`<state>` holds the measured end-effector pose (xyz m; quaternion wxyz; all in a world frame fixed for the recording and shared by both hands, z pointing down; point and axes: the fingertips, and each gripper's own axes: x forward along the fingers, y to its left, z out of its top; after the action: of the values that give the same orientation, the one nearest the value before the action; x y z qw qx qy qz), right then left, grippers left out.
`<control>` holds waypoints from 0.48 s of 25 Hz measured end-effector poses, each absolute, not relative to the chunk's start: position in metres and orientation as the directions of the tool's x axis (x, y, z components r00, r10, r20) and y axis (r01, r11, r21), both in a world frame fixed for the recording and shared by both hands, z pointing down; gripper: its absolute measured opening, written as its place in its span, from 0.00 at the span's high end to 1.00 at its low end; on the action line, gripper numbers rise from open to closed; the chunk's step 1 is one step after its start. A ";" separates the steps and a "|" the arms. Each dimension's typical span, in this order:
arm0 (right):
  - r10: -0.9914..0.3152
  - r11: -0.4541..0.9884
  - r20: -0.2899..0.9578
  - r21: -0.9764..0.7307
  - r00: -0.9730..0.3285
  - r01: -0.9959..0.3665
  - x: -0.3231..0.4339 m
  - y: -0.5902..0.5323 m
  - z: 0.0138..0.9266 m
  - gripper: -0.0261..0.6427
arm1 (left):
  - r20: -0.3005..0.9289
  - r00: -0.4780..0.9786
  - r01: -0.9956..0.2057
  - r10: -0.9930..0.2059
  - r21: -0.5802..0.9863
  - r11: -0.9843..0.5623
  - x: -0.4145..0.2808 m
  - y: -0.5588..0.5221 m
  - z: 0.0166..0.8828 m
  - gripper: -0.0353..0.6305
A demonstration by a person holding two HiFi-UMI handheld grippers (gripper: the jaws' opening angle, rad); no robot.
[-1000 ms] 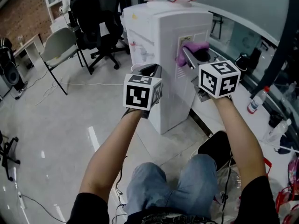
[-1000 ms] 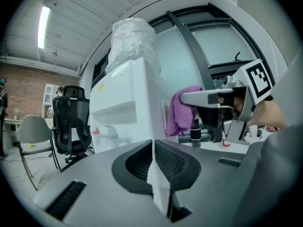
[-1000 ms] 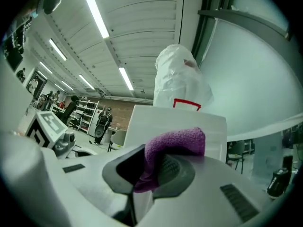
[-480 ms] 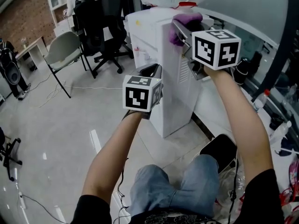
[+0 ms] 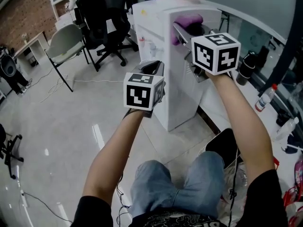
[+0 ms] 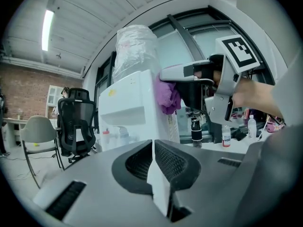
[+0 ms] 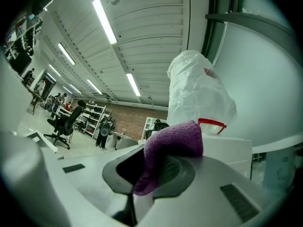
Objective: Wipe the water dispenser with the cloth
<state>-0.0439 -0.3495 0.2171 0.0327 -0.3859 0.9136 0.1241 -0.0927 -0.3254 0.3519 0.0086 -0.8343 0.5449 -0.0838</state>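
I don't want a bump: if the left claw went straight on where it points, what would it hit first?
Most likely the white water dispenser, near its front corner, though how near is hard to judge. The left claw is shut and empty.

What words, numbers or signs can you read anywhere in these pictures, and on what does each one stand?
No words or numbers are readable.
Left gripper, right gripper: black-and-white square markers on their cubes, no letters.
Yellow sticker on the water dispenser: too small to read.
Label on the red-capped bottle: blurred.
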 end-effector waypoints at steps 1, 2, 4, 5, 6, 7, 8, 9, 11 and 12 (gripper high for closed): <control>-0.698 0.672 -0.153 0.195 -0.699 -0.714 -0.044 -0.349 0.222 0.89 | 0.136 0.394 -0.907 -0.909 -0.105 -0.408 -0.093 -0.324 0.356 0.89; -0.700 0.673 -0.149 0.191 -0.699 -0.715 -0.044 -0.348 0.228 0.89 | 0.142 0.395 -0.906 -0.908 -0.105 -0.411 -0.092 -0.322 0.360 0.89; -0.704 0.673 -0.138 0.184 -0.697 -0.716 -0.045 -0.346 0.242 0.89 | 0.153 0.396 -0.905 -0.905 -0.104 -0.413 -0.094 -0.319 0.368 0.89; -0.706 0.674 -0.131 0.176 -0.696 -0.717 -0.045 -0.346 0.250 0.89 | 0.159 0.395 -0.905 -0.905 -0.102 -0.413 -0.096 -0.317 0.373 0.89; -0.710 0.675 -0.123 0.165 -0.694 -0.719 -0.046 -0.346 0.258 0.89 | 0.165 0.394 -0.906 -0.904 -0.099 -0.412 -0.098 -0.316 0.377 0.89; -0.713 0.675 -0.115 0.153 -0.691 -0.722 -0.046 -0.347 0.267 0.89 | 0.171 0.393 -0.906 -0.903 -0.096 -0.412 -0.100 -0.315 0.381 0.89; -0.717 0.675 -0.106 0.143 -0.689 -0.724 -0.045 -0.348 0.275 0.89 | 0.176 0.393 -0.906 -0.902 -0.094 -0.413 -0.100 -0.315 0.385 0.89; -0.720 0.675 -0.097 0.134 -0.687 -0.726 -0.045 -0.349 0.283 0.89 | 0.178 0.394 -0.906 -0.902 -0.090 -0.414 -0.101 -0.315 0.389 0.89; -0.725 0.675 -0.080 0.118 -0.684 -0.728 -0.045 -0.349 0.300 0.89 | 0.180 0.398 -0.905 -0.900 -0.081 -0.416 -0.101 -0.313 0.395 0.89; -0.727 0.675 -0.071 0.111 -0.683 -0.730 -0.045 -0.349 0.307 0.89 | 0.179 0.400 -0.905 -0.899 -0.078 -0.418 -0.101 -0.312 0.397 0.89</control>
<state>-0.0449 -0.3495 0.3071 0.0106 -0.3979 0.9150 0.0651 -0.1010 -0.3122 0.3974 -0.0158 -0.8365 0.5391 -0.0971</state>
